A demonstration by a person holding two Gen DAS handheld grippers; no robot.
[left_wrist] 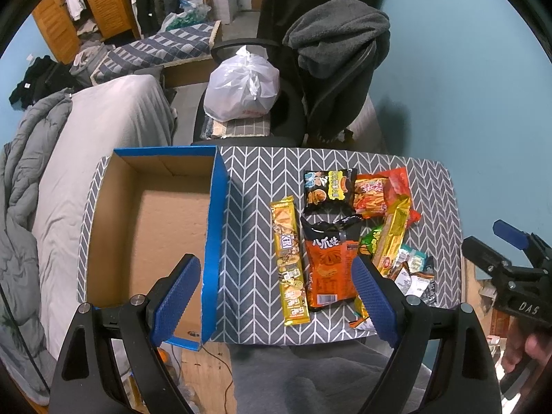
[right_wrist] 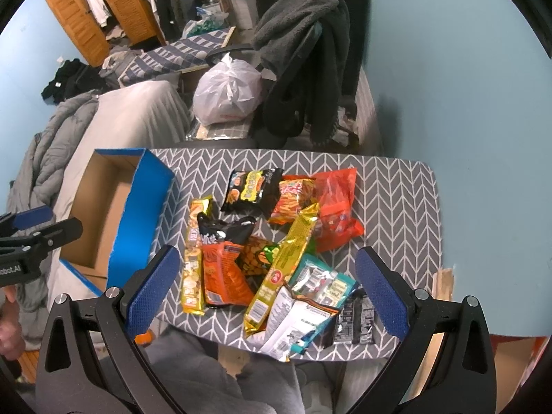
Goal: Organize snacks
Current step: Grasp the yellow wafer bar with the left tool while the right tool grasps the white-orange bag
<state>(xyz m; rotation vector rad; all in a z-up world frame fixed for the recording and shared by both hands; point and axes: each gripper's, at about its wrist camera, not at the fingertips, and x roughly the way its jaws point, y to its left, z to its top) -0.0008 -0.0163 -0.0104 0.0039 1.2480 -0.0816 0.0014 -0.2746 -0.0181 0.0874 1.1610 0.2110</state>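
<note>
Herringbone-patterned table (left_wrist: pixel 248 186) fills the left wrist view, chair (left_wrist: pixel 310 69) and bed (left_wrist: pixel 103 120) behind; the left gripper (left_wrist: pixel 276 296) hangs spread wide, holding nothing, over the blue box (left_wrist: pixel 215 207) and a long yellow packet (left_wrist: pixel 288 262). Right wrist view: the snack pile (right_wrist: pixel 276 241) sprawls mid-table right of the box, bright crinkled bags overlapping, under the right gripper (right_wrist: pixel 265 293), gaping, nothing between its pads.

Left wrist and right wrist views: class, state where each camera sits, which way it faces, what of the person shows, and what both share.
Left wrist: on the left gripper, facing forward over the blue box; the right gripper and hand show at right.
Right wrist: on the right gripper, facing the snack pile; the left gripper shows at left.
Shared: box, snacks, patterned table.
</note>
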